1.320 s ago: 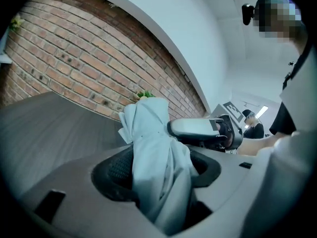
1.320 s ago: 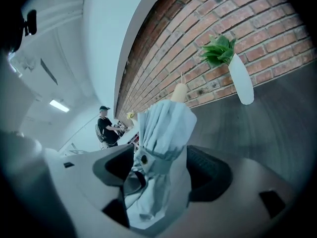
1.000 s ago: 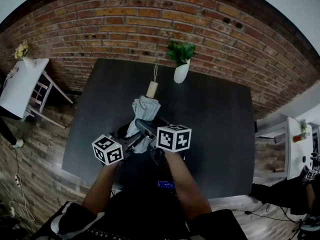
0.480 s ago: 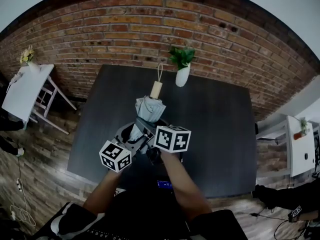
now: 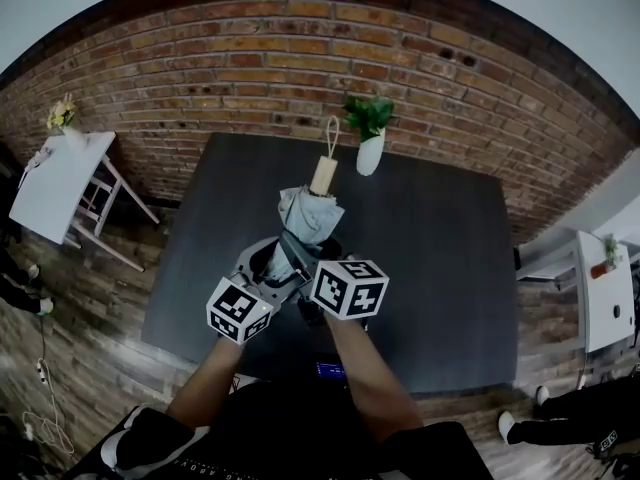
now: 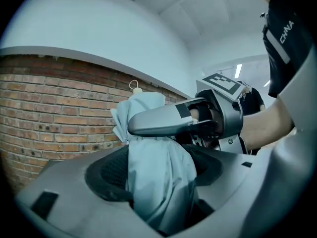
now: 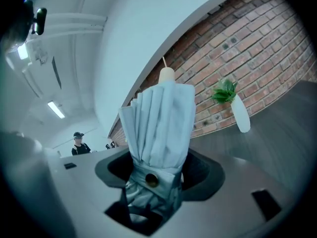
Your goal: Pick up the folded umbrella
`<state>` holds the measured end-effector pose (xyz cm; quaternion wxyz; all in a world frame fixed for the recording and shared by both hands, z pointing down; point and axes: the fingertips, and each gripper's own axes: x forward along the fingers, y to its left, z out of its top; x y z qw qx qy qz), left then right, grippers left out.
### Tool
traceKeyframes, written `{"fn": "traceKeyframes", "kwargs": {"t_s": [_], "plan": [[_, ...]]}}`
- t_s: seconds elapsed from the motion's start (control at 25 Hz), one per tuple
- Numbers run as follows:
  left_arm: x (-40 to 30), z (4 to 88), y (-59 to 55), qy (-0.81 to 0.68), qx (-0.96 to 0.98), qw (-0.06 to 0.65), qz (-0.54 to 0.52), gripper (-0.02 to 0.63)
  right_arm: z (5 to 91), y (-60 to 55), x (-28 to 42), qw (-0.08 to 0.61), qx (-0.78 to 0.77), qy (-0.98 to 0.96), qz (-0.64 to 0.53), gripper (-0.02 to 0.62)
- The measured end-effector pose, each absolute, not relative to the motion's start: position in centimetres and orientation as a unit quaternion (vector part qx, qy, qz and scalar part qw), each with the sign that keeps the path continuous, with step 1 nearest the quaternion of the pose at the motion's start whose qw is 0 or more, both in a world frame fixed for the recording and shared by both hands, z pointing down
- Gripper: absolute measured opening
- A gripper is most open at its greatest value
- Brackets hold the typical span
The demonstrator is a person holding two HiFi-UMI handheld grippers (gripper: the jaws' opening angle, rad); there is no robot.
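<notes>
The folded umbrella (image 5: pixel 305 213) is pale grey-blue with a light wooden handle (image 5: pixel 322 176) and a wrist loop, and it points away from me over the dark table (image 5: pixel 440 238). Both grippers hold its near end. In the left gripper view the fabric (image 6: pixel 153 167) fills the gap of my left gripper (image 6: pixel 158 182), whose jaws are opening slightly. The right gripper's finger (image 6: pixel 163 120) crosses the fabric there. My right gripper (image 7: pixel 153 182) has the strapped end with its snap button (image 7: pixel 152 180) between its jaws, which are closing. In the head view the left gripper (image 5: pixel 268 271) and right gripper (image 5: pixel 300 268) sit side by side.
A white vase with a green plant (image 5: pixel 370 148) stands at the table's far edge by the brick wall. A white side table (image 5: pixel 55 173) is at the left and a white shelf unit (image 5: pixel 598 298) at the right. A person (image 7: pixel 78 143) stands far off.
Both grippers have risen with the umbrella, which now sits higher and further from me in the head view. The left gripper has rolled.
</notes>
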<state>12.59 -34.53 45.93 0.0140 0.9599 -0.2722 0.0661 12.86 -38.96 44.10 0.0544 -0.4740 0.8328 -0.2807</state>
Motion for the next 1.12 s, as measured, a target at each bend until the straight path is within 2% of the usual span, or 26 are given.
{"fn": "traceKeyframes", "kwargs": {"t_s": [0.52, 0.92, 0.96, 1.0, 1.08, 1.12], "plan": [[12.7, 45.3, -32.7, -0.21, 0.972, 0.003, 0.103, 0.328, 42.6, -38.5, 16.0, 0.067, -0.49, 0.838, -0.232, 0.281], [9.9, 44.5, -34.0, -0.241, 0.969, 0.056, 0.026, 0.324, 42.7, -38.3, 21.2, 0.036, -0.534, 0.824, -0.186, 0.281], [9.3, 44.4, -34.5, -0.251, 0.966, 0.062, 0.015, 0.317, 43.0, -38.1, 21.7, 0.034, -0.537, 0.822, -0.185, 0.281], [8.8, 44.4, -35.0, -0.259, 0.964, 0.066, 0.008, 0.273, 43.3, -37.9, 22.1, 0.033, -0.539, 0.821, -0.186, 0.281], [8.3, 44.5, -35.5, -0.267, 0.961, 0.071, 0.002, 0.255, 43.8, -37.3, 22.7, 0.032, -0.542, 0.819, -0.187, 0.281], [8.3, 44.5, -35.5, -0.266, 0.961, 0.071, 0.001, 0.214, 44.0, -37.1, 22.9, 0.031, -0.543, 0.818, -0.187, 0.281]]}}
